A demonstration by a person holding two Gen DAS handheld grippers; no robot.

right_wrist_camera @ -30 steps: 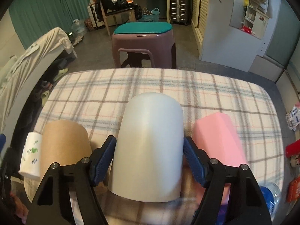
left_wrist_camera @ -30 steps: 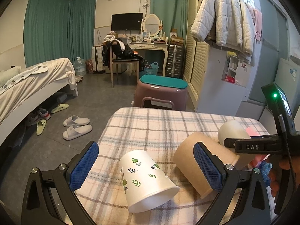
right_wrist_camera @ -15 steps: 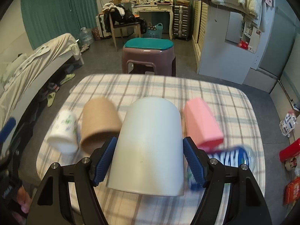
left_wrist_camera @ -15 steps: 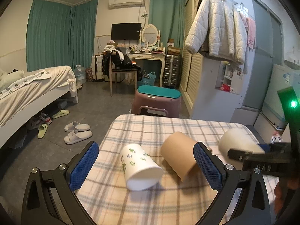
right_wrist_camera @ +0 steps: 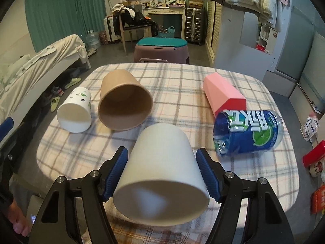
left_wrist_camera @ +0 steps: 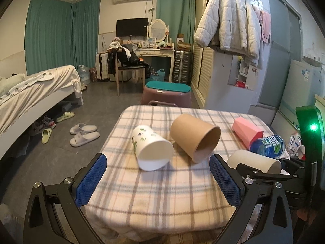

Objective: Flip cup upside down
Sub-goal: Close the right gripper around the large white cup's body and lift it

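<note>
My right gripper [right_wrist_camera: 162, 172] is shut on a plain white cup [right_wrist_camera: 162, 174], held on its side above the near edge of the plaid table [right_wrist_camera: 182, 77], its open mouth toward the camera. The same cup shows in the left wrist view [left_wrist_camera: 254, 160] at the right. My left gripper [left_wrist_camera: 156, 181] is open and empty, above the table's near edge. A white cup with green leaf print [left_wrist_camera: 151, 148] [right_wrist_camera: 75, 109] and a brown paper cup [left_wrist_camera: 195, 137] [right_wrist_camera: 124, 101] lie on their sides on the table.
A pink faceted cup [right_wrist_camera: 221, 93] [left_wrist_camera: 246, 131] and a blue cut bottle cup [right_wrist_camera: 249, 131] [left_wrist_camera: 268, 145] lie on their sides at the table's right. A purple stool with a teal top [left_wrist_camera: 167, 94] stands beyond the table. A bed [left_wrist_camera: 30, 89] is at the left.
My right gripper has lifted the white cup off the table and pulled it back, its mouth now tipped toward the camera. My left gripper has drawn back from the leaf-print and brown cups.
</note>
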